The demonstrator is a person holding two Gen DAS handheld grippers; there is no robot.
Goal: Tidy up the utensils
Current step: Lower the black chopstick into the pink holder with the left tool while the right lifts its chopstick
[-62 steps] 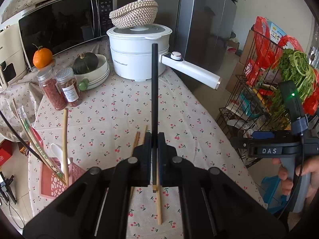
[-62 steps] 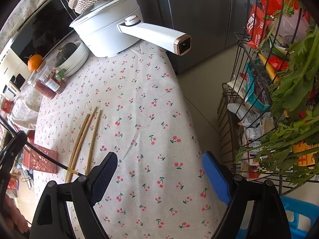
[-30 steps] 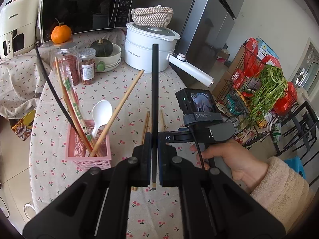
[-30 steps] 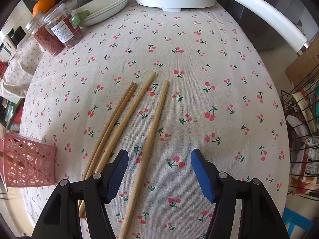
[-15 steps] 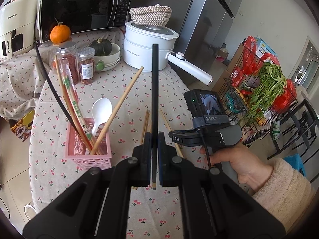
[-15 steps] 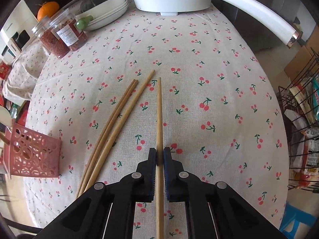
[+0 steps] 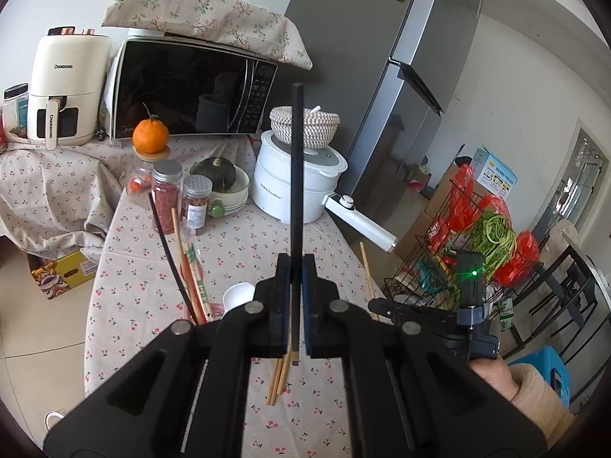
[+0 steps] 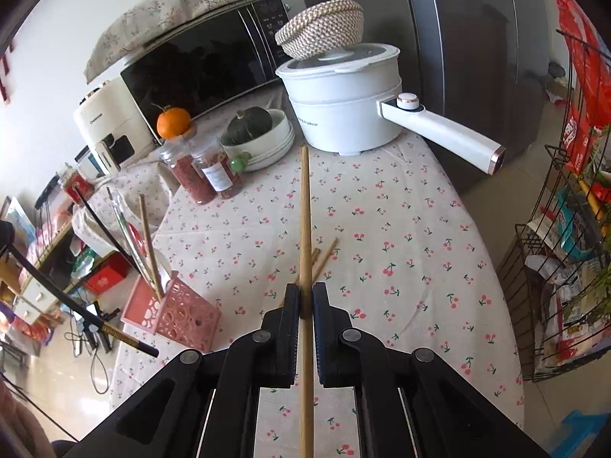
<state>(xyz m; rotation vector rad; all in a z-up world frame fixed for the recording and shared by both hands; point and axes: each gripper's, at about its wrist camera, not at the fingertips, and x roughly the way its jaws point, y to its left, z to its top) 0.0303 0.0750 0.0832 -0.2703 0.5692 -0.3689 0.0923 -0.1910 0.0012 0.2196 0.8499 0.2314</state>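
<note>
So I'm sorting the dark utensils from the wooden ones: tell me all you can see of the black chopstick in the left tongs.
The black chopstick is a long, straight, slim stick, matt black like plastic or lacquered wood, with a squared butt end. The left tongs are shut on it near that lower end, so most of its length sticks out ahead of them. The right wrist view shows a gold patterned band near the butt. It is held in the air, clear of the tablecloth, touching only the pads.

Pale, matt wooden chopstick [image 8: 305, 229]; smooth black chopstick [image 7: 296, 175] with dull sheen. Cherry-print cloth tablecloth [image 8: 401, 236], soft and creased. Pink perforated plastic basket [image 8: 183, 316]. Glossy white plastic cooking pot [image 8: 343, 103] under rough woven basket [image 8: 320, 26]. Brushed grey metal fridge [image 7: 382, 76]; glossy black microwave door [image 7: 183, 91].
</note>
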